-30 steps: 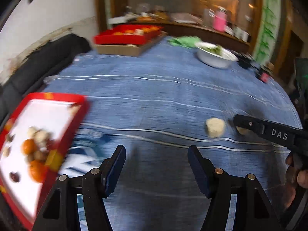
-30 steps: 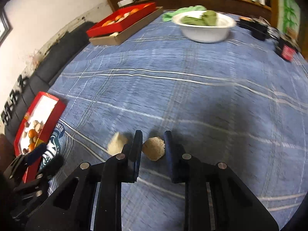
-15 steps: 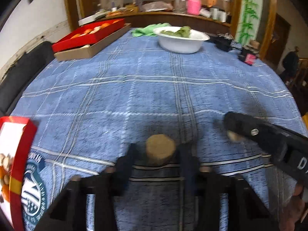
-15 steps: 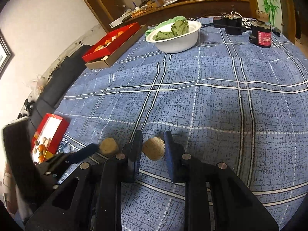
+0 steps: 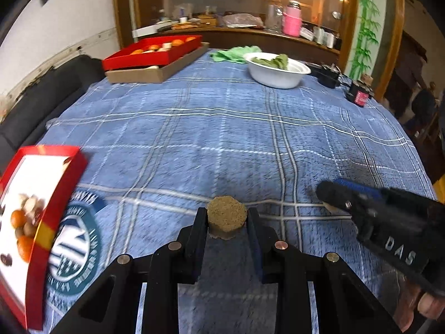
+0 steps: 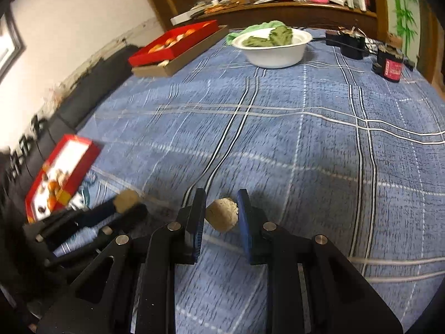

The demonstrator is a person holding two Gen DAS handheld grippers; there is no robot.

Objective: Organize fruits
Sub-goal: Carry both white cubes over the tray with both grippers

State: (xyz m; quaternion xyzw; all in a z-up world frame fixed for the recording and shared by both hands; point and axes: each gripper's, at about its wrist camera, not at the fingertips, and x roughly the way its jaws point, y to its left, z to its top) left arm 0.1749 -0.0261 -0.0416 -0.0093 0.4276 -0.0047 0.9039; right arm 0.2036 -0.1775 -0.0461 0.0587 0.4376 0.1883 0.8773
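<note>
My left gripper (image 5: pixel 226 217) is shut on a tan hexagonal cake (image 5: pixel 226 216) and holds it just above the blue checked cloth; the cake also shows in the right wrist view (image 6: pixel 126 200). My right gripper (image 6: pixel 221 215) is shut on a second tan cake (image 6: pixel 221 215). In the left wrist view the right gripper (image 5: pixel 331 194) is to the right, its cake mostly hidden. A red tray (image 5: pixel 41 183) with small oranges and nuts lies at the left edge; it also shows in the right wrist view (image 6: pixel 65 172).
A red box on a cardboard lid (image 5: pixel 155 55) holds oranges at the far left. A white bowl of greens (image 5: pixel 278 69) stands at the back, a green cloth (image 5: pixel 235 54) behind it. Black chargers and a red-labelled device (image 5: pixel 358 96) sit far right. A dark sofa (image 5: pixel 41 100) borders the left.
My left gripper moved right to the cake, closed on it and lifted it. My right gripper kept hold of its cake and raised it. Both views swung toward the sideboard.
</note>
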